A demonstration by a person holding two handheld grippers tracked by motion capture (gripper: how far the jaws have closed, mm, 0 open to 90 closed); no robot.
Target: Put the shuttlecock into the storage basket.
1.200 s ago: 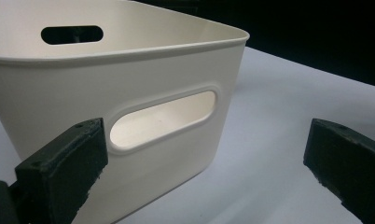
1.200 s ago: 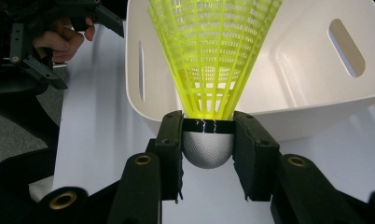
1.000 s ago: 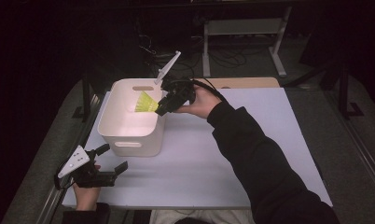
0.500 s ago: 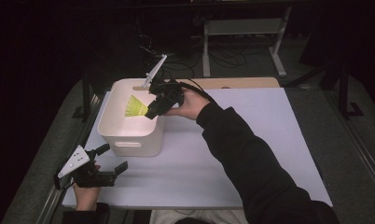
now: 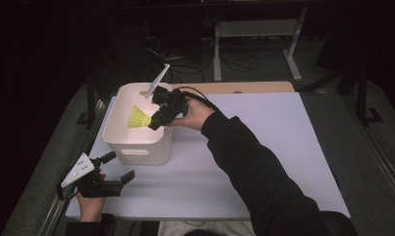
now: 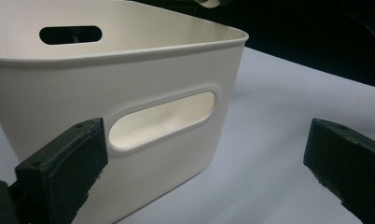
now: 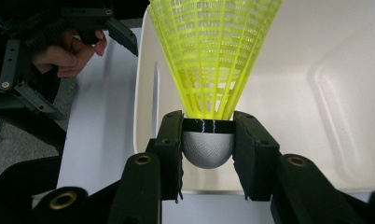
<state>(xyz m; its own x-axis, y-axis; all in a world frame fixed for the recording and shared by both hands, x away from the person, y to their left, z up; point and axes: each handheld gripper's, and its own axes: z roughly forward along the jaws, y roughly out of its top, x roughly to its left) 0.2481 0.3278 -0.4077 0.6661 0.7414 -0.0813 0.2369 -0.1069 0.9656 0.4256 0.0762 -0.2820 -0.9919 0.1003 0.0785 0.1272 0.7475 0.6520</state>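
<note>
One yellow shuttlecock (image 5: 138,118) hangs over one white bin (image 5: 118,138), which has two slot handles in its walls. Two claws count in all: the right claw (image 5: 153,124) at the bin's rim, and the left claw (image 5: 121,167) just in front of the bin. One worktop (image 5: 264,147) carries the bin.
</note>
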